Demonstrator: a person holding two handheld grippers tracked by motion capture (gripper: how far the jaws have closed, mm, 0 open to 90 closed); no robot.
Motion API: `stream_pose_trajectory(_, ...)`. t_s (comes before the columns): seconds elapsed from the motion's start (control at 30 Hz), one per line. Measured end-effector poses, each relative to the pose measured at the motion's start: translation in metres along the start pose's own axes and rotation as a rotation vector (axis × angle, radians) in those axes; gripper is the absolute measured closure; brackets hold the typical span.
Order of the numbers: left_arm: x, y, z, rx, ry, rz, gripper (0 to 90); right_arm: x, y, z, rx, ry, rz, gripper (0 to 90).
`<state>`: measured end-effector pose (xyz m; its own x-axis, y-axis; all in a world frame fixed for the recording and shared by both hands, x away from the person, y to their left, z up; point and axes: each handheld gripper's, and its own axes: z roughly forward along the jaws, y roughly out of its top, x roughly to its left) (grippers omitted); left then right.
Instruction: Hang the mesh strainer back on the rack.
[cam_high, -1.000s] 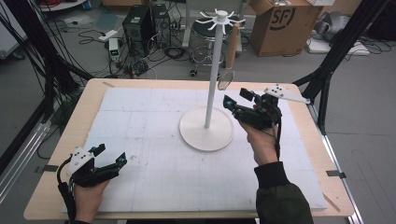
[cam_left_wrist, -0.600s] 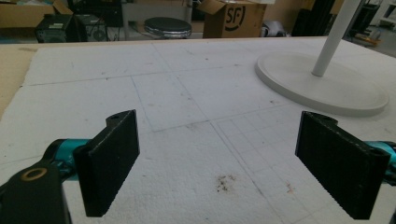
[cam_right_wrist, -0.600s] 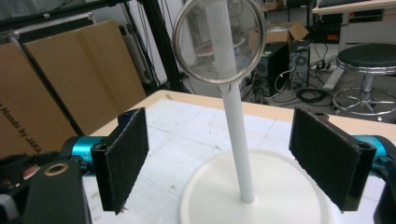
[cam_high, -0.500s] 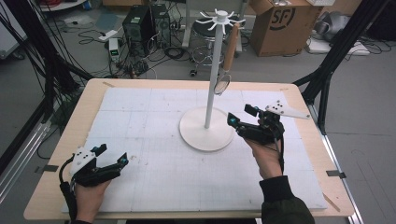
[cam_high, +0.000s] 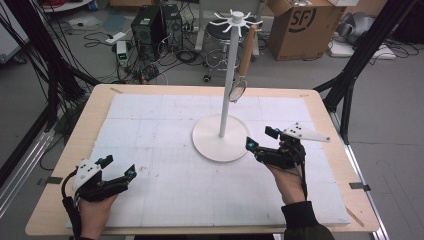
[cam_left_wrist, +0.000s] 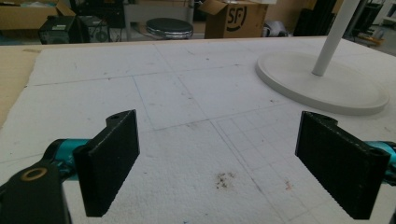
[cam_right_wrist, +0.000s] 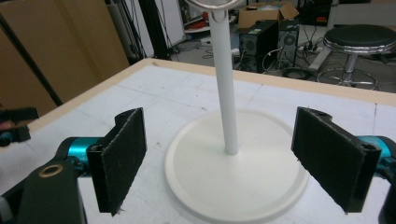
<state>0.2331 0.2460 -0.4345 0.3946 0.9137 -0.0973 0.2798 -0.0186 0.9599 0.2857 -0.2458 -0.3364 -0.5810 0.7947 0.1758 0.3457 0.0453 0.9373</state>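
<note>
— What was seen at the left of the table (cam_high: 75, 165)?

— The left gripper (cam_high: 117, 169) was held low over the white mat (cam_high: 165, 130) near the front left corner. In the left gripper view (cam_left_wrist: 217, 158) its jaws were spread wide, with nothing between them but bare mat, on which faint grid lines and a small brown stain (cam_left_wrist: 224, 179) were noted.

— And in the middle?

— A white stand (cam_high: 221, 142) was set on the mat, a round base with a tall pole and a crown of hooks at the top. A strainer (cam_high: 242, 65) with a wooden handle was hung from one hook, its wire ring down beside the pole and clear of the base.

— Where was the right gripper?

— The right gripper (cam_high: 261, 139) was held just beside the base, at its right edge, pointed towards the pole. In the right gripper view (cam_right_wrist: 219, 161) its jaws were parted wide and nothing was gripped; the pole and base (cam_right_wrist: 233, 172) were framed between them, farther off.

— Was any writing legible?

— The letters "SF" were read on a cardboard box (cam_high: 305, 25) on the floor behind the table, also seen in the left gripper view (cam_left_wrist: 236, 18). Its flaps were open; what was inside could not be told.

— Anything else behind?

— A computer tower (cam_high: 155, 25), cables and a stool (cam_high: 220, 35) were seen on the floor.
</note>
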Motion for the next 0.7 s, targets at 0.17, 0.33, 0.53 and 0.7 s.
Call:
stream_pose_trajectory(0.17, 0.000, 0.000, 0.002, 0.001, -0.010, -0.004, 14.3, -0.002, -0.014, -0.002, 0.037, 0.010, -0.003, 17.4)
stream_pose_trajectory(0.33, -0.001, 0.000, 0.001, 0.000, -0.017, -0.006, 14.3, -0.005, -0.026, -0.003, 0.054, -0.004, -0.001, 17.1)
stream_pose_trajectory(0.53, -0.006, -0.001, 0.006, 0.023, -0.040, 0.019, 14.3, -0.011, -0.038, -0.010, 0.076, -0.007, -0.002, 17.1)
stream_pose_trajectory(0.7, -0.011, -0.002, 0.008, 0.028, -0.061, 0.035, 14.3, -0.016, -0.050, -0.018, 0.087, -0.014, 0.003, 17.1)
